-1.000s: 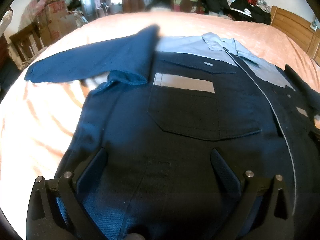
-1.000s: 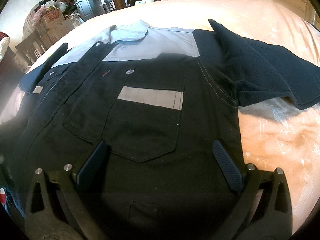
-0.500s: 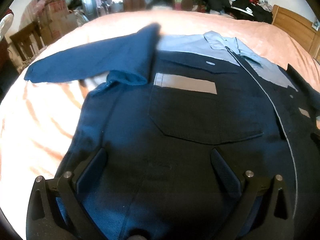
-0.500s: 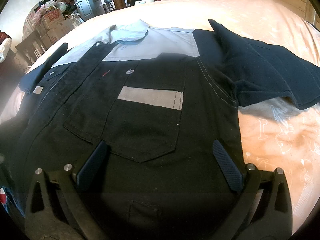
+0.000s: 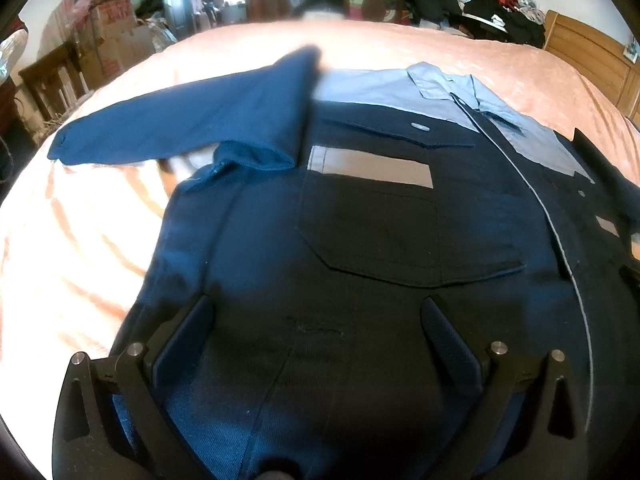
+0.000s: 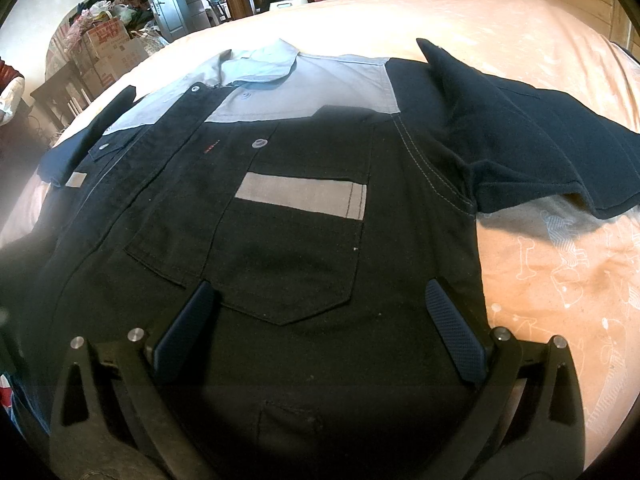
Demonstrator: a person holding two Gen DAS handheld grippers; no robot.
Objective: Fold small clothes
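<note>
Across the peach bedspread (image 5: 460, 46) a dark blue work shirt (image 5: 380, 280) lies flat, front up, collar far, both short sleeves spread sideways. Over its near-left part hangs the left gripper (image 5: 316, 312), jaws wide apart, holding nothing. Over its near-right part hangs the right gripper (image 6: 320, 300), likewise spread and empty. Bare bedding flanks both side seams.
</note>
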